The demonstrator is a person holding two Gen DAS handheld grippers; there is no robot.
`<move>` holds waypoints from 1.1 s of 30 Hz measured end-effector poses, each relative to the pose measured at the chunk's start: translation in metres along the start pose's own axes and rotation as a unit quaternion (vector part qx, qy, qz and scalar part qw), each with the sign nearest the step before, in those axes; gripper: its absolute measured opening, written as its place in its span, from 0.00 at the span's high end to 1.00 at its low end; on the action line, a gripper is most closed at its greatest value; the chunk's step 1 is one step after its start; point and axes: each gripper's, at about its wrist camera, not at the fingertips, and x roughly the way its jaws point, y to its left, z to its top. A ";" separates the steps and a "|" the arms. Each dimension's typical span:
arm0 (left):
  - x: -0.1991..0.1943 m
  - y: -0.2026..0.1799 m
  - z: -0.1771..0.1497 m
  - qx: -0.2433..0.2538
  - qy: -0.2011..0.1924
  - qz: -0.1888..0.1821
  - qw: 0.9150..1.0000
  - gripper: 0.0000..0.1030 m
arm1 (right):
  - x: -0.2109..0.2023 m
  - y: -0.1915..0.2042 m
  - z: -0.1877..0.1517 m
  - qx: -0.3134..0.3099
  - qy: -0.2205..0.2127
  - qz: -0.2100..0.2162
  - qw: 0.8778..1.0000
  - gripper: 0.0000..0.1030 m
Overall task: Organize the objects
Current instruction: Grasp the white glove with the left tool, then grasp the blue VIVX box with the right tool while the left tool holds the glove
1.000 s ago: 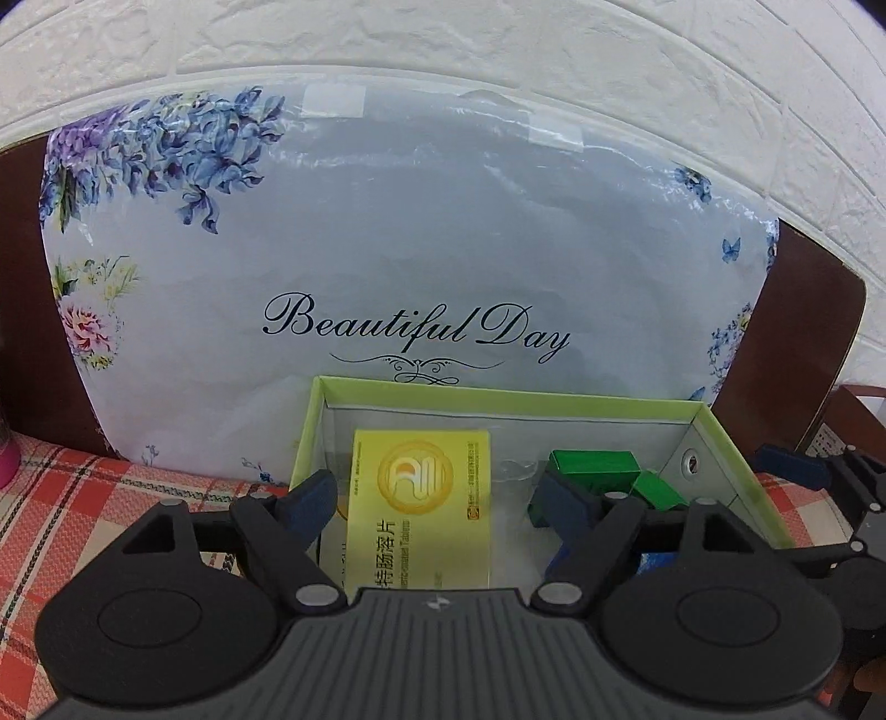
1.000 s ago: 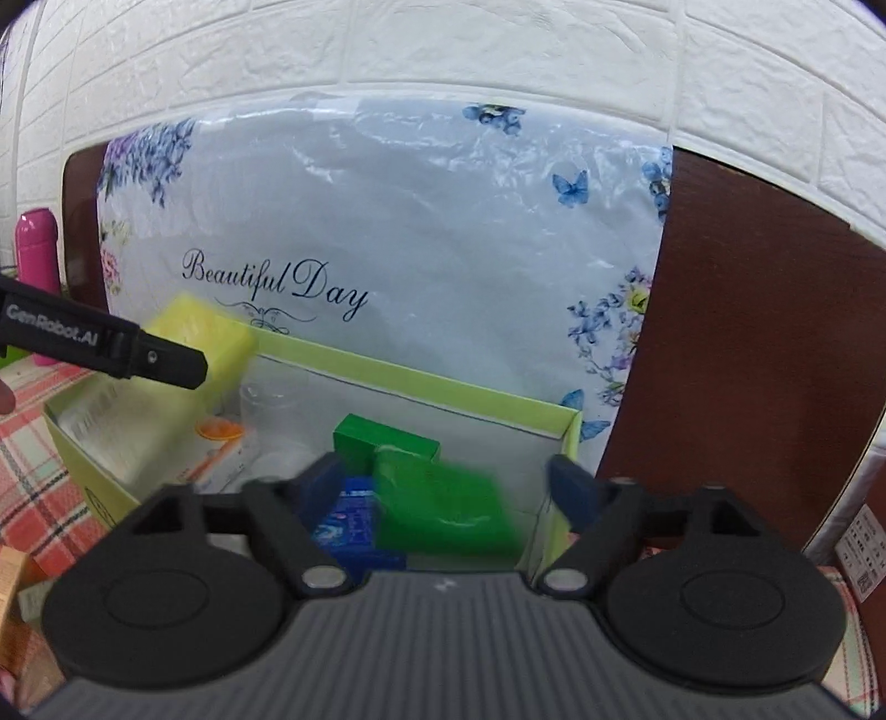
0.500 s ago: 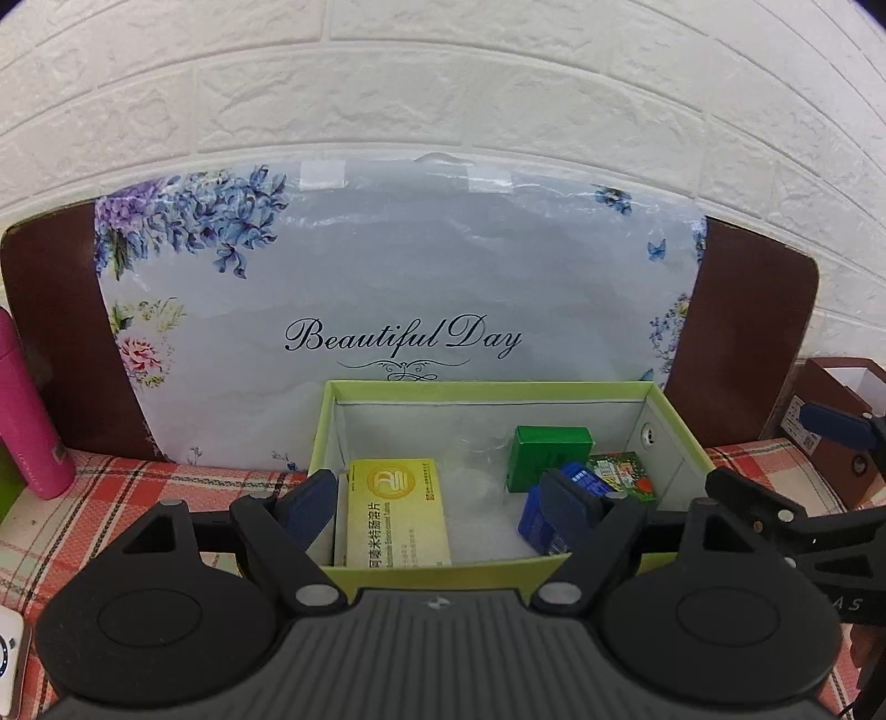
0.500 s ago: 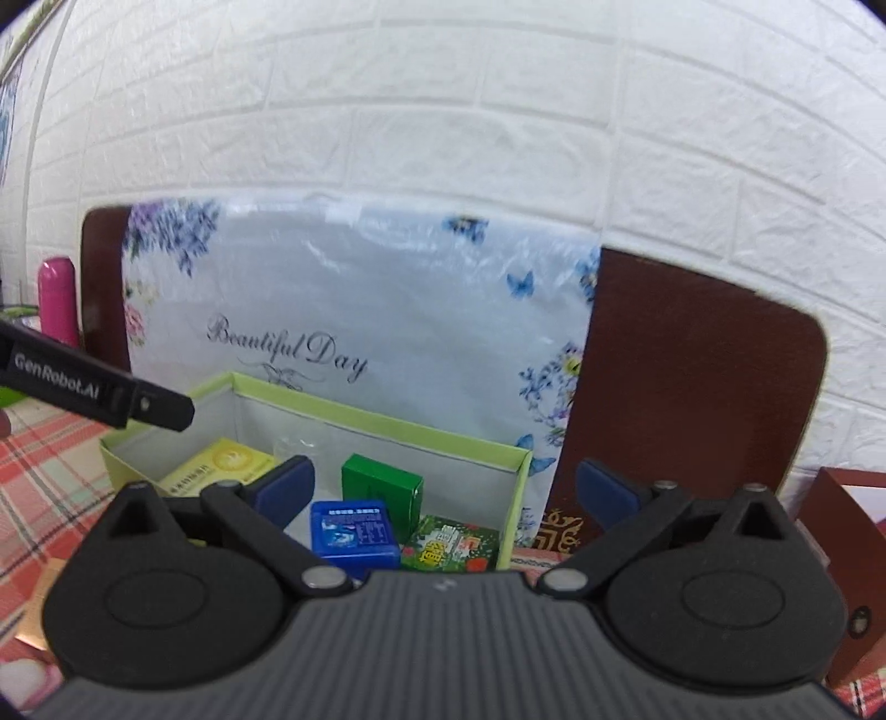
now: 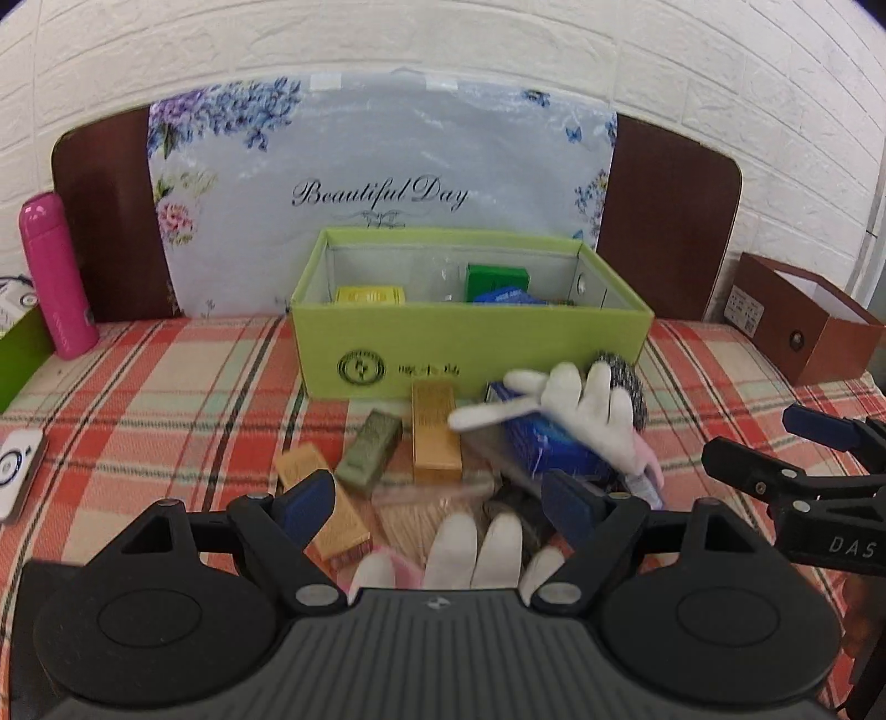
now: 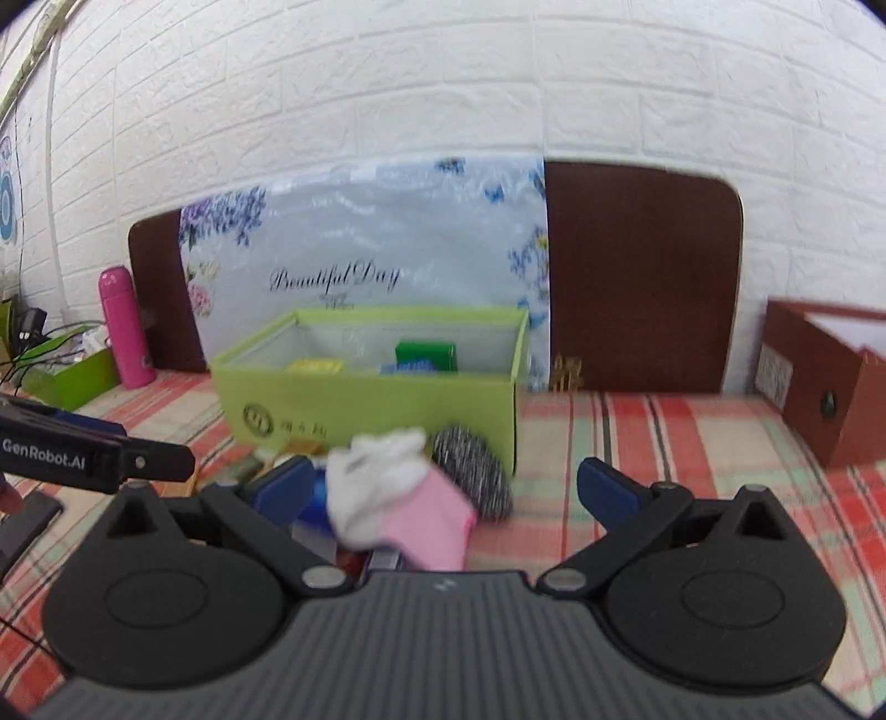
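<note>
Left gripper (image 5: pixel 440 501): jaws spread wide, empty, held above the pile of loose items. Right gripper (image 6: pixel 443 487): jaws likewise wide apart, empty, with a white-and-pink glove (image 6: pixel 396 498) lying between its blue pads in that view.

Green box (image 5: pixel 470 343): open-topped, lime card, round emblem on front wall; stands on the plaid tablecloth (image 5: pixel 166 399) at the foot of the floral "Beautiful Day" sheet (image 5: pixel 382 166). Contents: yellow packet (image 5: pixel 370 294), green carton (image 5: pixel 495 279), blue packet (image 5: pixel 506 296), clear cup (image 5: pixel 443 279).

Loose pile, just in front of the box: gold bar-shaped box (image 5: pixel 436 432), olive bar (image 5: pixel 370 448), tan packet (image 5: pixel 324 507), blue box (image 5: pixel 540 437) under the white glove (image 5: pixel 576 412), steel scourer (image 5: pixel 626 387) against the box's front corner, toothpick bundle (image 5: pixel 412 512). A second white glove (image 5: pixel 470 554) lies nearest the left gripper's camera.

Surroundings: pink bottle (image 5: pixel 52 274) far left, brown box (image 5: pixel 803 327) far right, white brick wall (image 5: pixel 443 50) behind.
</note>
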 end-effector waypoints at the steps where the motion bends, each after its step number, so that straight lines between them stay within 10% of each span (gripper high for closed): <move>1: 0.000 0.001 -0.007 -0.002 0.007 0.002 1.000 0.18 | -0.003 0.001 -0.007 0.002 0.008 0.001 1.000 0.00; 19: 0.022 0.005 -0.050 -0.018 0.049 -0.032 0.998 0.18 | -0.028 0.002 -0.060 0.033 0.064 -0.009 0.997 0.00; 27: 0.029 0.003 -0.054 -0.013 0.063 -0.066 0.996 0.83 | -0.014 0.007 -0.055 0.017 0.078 -0.006 0.997 0.17; 33: 0.001 -0.003 -0.061 -0.005 0.073 -0.131 0.989 0.85 | 0.016 0.022 -0.045 -0.017 0.082 0.002 0.996 0.33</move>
